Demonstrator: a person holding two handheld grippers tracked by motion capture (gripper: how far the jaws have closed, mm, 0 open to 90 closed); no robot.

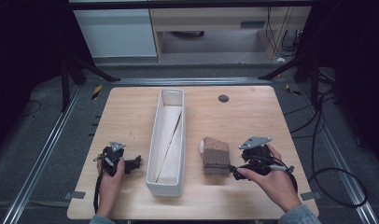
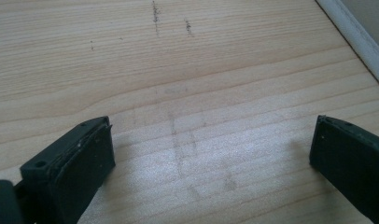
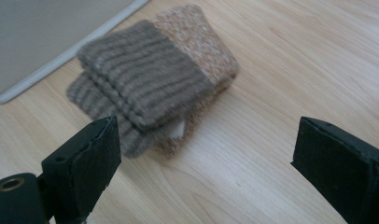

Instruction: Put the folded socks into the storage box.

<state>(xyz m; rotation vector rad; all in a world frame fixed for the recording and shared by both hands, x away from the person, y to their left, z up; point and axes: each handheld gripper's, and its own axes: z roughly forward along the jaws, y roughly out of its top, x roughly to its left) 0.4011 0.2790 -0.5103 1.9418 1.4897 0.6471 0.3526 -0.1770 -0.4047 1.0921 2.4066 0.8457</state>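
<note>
Presently we judge the approach step in hand: our right tongs (image 1: 235,171) stand wide just beside the folded socks (image 3: 150,84) on the desk (image 1: 253,116) near the white box (image 1: 168,140), left tongs (image 2: 211,154) wide and empty, so closing over them comes next.
</note>
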